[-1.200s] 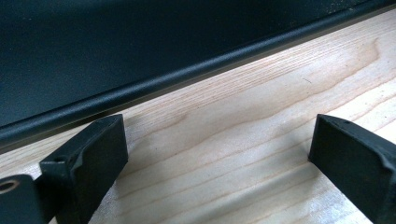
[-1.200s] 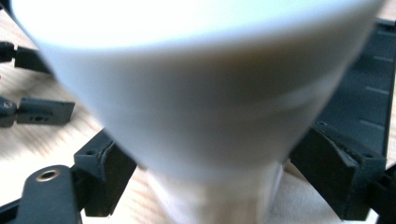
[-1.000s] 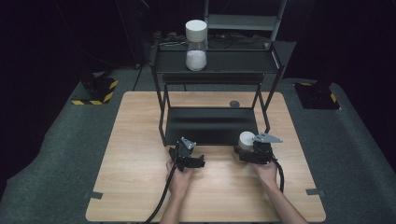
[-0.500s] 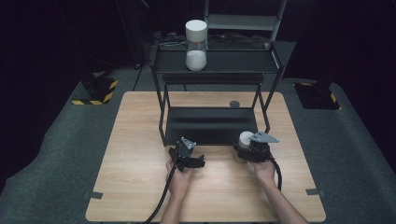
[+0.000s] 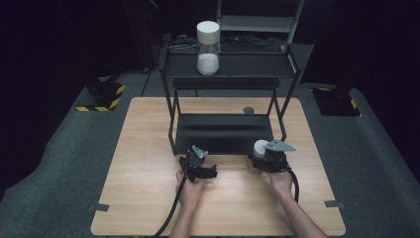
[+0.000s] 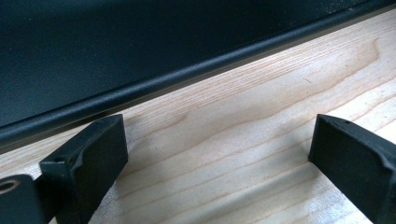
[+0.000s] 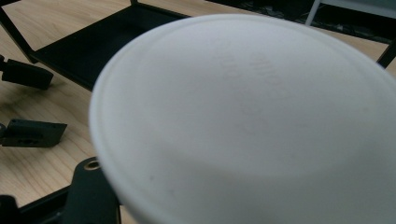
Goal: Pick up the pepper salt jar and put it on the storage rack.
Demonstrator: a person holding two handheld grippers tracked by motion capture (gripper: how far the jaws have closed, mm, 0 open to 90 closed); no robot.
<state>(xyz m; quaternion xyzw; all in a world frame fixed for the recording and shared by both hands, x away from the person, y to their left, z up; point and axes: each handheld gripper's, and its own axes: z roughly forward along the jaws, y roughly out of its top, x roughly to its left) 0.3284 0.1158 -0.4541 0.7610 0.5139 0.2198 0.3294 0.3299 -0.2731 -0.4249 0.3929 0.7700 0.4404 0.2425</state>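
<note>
A jar with a white lid (image 5: pixel 258 147) stands low at the table's right front, just off the black rack's right leg. My right gripper (image 5: pixel 258 157) is shut on this jar, and its lid (image 7: pixel 252 116) looms blurred right before the camera in the right gripper view. My left gripper (image 5: pixel 200 161) rests open on the wood close to the front edge of the lower shelf (image 5: pixel 223 134). Its jaws (image 6: pixel 217 154) stand wide apart with bare wood between them. The left gripper's fingers (image 7: pixel 32 133) lie at the left of the right gripper view.
A black two-level rack (image 5: pixel 228 69) stands at the back of the wooden table (image 5: pixel 148 198). A second white-lidded jar (image 5: pixel 208 42), part full of white powder, sits on its top shelf. A small dark disc (image 5: pixel 248 110) lies behind the lower shelf.
</note>
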